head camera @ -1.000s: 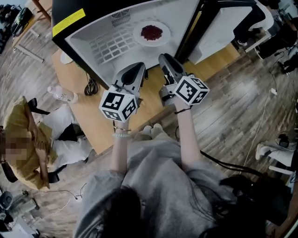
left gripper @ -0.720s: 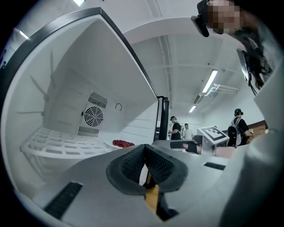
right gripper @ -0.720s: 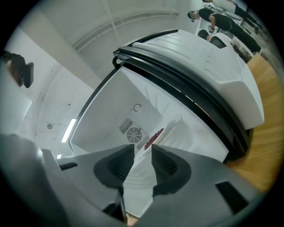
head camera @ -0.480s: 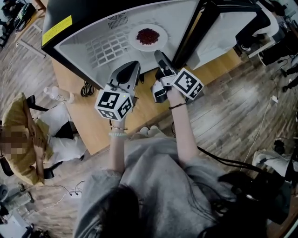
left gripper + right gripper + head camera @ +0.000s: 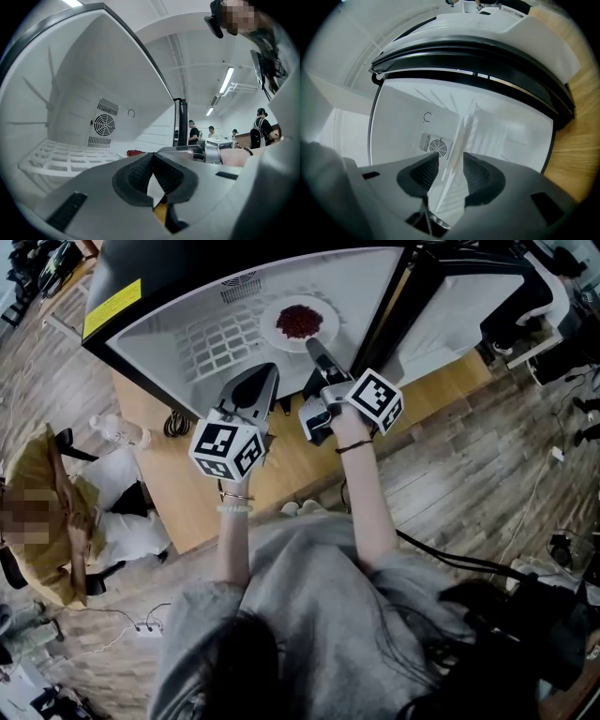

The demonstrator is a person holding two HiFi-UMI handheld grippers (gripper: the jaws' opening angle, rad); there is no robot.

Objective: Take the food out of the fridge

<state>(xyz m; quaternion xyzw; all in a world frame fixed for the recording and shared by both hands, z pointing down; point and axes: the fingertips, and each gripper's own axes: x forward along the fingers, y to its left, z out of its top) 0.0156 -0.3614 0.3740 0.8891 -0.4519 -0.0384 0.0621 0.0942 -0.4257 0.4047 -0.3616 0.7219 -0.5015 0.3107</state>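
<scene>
A white plate [image 5: 278, 327] of red food [image 5: 298, 320] sits on the wire shelf [image 5: 217, 339] inside the open fridge [image 5: 178, 306]. My right gripper [image 5: 315, 346] reaches into the fridge, rolled onto its side, with its tips at the plate's near rim. In the right gripper view the plate [image 5: 460, 133] shows edge-on between the jaws of the right gripper [image 5: 451, 161]. They are opening and the pads stand off the rim. My left gripper [image 5: 265, 372] hovers at the fridge's front edge, shut and empty [image 5: 152, 157]; the red food [image 5: 135, 153] lies beyond it.
The fridge stands on a wooden table [image 5: 192, 486], its door [image 5: 450, 301] swung open to the right. A water bottle [image 5: 120, 432] lies at the table's left end. A person [image 5: 47, 512] sits at the left. A fan vent [image 5: 437, 146] marks the back wall.
My right gripper has pushed forward into the fridge up to the plate and rolled onto its side. My left gripper has edged slightly toward the fridge opening.
</scene>
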